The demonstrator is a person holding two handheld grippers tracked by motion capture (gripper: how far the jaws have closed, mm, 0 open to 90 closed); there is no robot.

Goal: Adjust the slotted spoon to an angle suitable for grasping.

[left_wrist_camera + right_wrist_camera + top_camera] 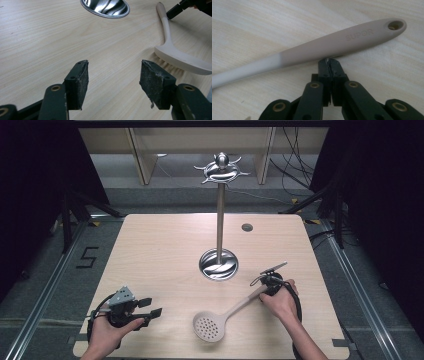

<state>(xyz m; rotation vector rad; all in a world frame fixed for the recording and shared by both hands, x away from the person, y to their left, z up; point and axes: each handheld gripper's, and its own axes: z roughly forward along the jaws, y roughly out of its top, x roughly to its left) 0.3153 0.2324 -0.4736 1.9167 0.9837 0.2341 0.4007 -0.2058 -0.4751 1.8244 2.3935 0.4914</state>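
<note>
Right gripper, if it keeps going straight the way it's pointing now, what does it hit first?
Most likely the skimmer spoon's handle. The right gripper has its jaws shut, with their tips at the handle's near edge, which lies across its path on the table. Whether they already touch is unclear.

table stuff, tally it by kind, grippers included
Beige perforated plastic skimmer spoon: 1
Shiny steel utensil stand with round base and hooked top: 1
Black hand-held grippers: 2, left gripper open, right gripper shut beside the spoon handle
Total: 4
</note>
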